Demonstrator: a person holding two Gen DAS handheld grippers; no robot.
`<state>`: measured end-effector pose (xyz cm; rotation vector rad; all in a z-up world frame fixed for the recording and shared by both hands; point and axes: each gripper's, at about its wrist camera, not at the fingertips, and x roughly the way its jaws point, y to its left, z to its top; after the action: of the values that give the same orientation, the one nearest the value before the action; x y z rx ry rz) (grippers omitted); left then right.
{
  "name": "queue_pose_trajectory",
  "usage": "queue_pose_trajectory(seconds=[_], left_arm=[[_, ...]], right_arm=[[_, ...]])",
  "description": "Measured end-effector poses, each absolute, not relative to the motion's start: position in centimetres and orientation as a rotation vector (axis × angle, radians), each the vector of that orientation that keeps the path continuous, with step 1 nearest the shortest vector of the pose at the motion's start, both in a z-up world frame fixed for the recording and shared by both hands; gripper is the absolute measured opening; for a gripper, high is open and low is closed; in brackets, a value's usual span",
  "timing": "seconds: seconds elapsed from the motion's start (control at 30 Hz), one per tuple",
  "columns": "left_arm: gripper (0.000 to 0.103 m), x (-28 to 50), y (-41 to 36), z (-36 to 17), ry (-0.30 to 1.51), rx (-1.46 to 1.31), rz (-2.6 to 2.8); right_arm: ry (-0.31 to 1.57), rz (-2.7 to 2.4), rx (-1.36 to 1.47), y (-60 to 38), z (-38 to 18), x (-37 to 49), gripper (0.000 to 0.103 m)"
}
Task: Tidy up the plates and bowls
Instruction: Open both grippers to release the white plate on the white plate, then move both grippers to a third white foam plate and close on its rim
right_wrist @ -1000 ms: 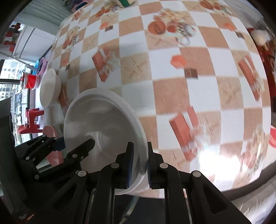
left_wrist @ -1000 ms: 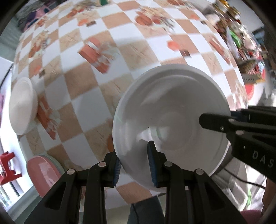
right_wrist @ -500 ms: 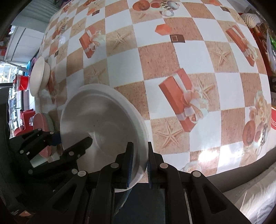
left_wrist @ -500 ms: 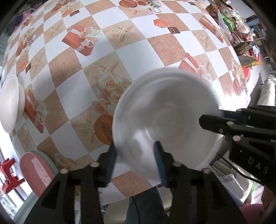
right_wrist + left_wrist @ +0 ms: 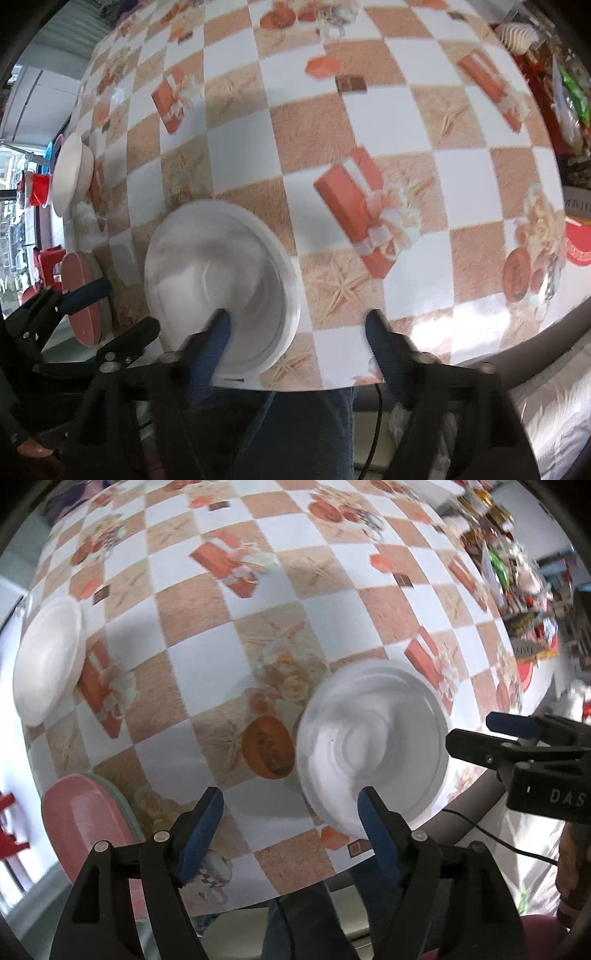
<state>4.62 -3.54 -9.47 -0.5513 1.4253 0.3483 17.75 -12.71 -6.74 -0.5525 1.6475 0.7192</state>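
white bowl, orange-and-white checked tablecloth, pink plate

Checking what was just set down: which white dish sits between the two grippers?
The white plate at the near table edge, flanked by both open grippers; the other white bowl sits far off to the left.

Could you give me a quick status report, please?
Both grippers, left gripper and right gripper, just opened, empty. Round white bowl released on checkered tablecloth. Nothing obstructing.

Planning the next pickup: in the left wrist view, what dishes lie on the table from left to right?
White bowl → pink plate → white plate, then the right claw at the far right.
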Motion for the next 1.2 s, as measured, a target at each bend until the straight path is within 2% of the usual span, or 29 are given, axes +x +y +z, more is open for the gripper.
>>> queue_pose_trajectory(seconds=[0.13,0.17,0.2,0.27,0.53,0.77,1.2], left_arm=[[0.079,3.9,-2.6,-8.6,1.372,-0.574,0.389],[0.079,3.7,-2.3,-8.3,1.352,-0.579,0.402],[0.079,3.4,-2.0,-7.8,1.328,-0.585,0.418],[0.079,3.0,-1.3,-6.9,1.276,-0.601,0.443],[0.080,0.3,2.5,-2.6,1.119,-0.686,0.558],[0.081,-2.6,7.1,-0.3,1.052,-0.720,0.698],[0.081,-7.2,14.9,-1.6,1.056,-0.793,0.957]], right_arm=[[1.632,0.714,-0.559,-12.2,-6.1,18.0,0.077],[1.629,0.710,-0.561,-12.1,-5.9,18.1,0.080],[1.625,0.704,-0.561,-11.8,-5.8,18.3,0.091],[1.612,0.712,-0.551,-11.4,-5.2,18.4,0.100],[1.555,0.829,-0.562,-7.3,-2.3,17.3,0.100],[1.506,0.949,-0.617,-2.1,-0.6,15.4,0.100],[1.470,1.080,-0.712,5.9,-0.2,12.1,0.100]])
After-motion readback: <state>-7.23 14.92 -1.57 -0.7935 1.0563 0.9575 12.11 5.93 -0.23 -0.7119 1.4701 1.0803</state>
